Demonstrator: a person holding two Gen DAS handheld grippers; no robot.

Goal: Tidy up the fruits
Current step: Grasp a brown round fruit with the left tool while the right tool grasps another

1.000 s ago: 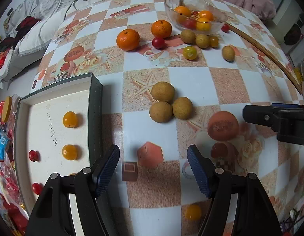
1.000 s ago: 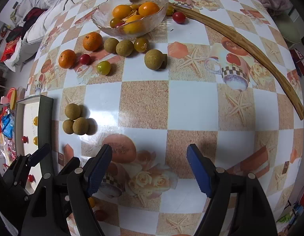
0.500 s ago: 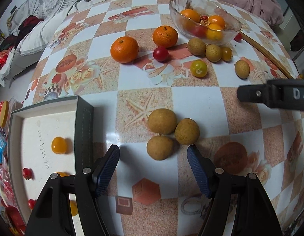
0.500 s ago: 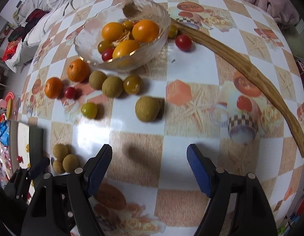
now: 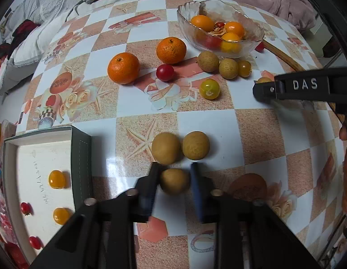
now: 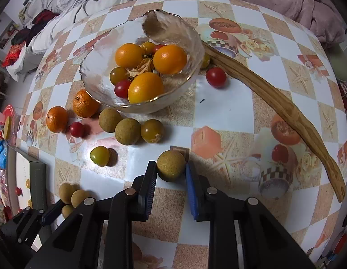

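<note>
Six brown longans (image 6: 127, 131) out on the table — three bunched at the near left, two just in front of the one glass bowl (image 6: 191, 44), one alone near the middle — and two mandarins (image 5: 123, 68) left of that bowl. Inside it: three large orange fruits (image 6: 170, 59), two red cherry tomatoes (image 6: 122, 88) and two small olive-yellow fruits (image 6: 118, 75), with two more red ones and three more olive-yellow ones loose around it. One tray (image 5: 81, 157) at the near left shows two yellow tomatoes (image 5: 57, 179) and two red, and there's one long wooden strip (image 6: 263, 94) on the right.
</note>
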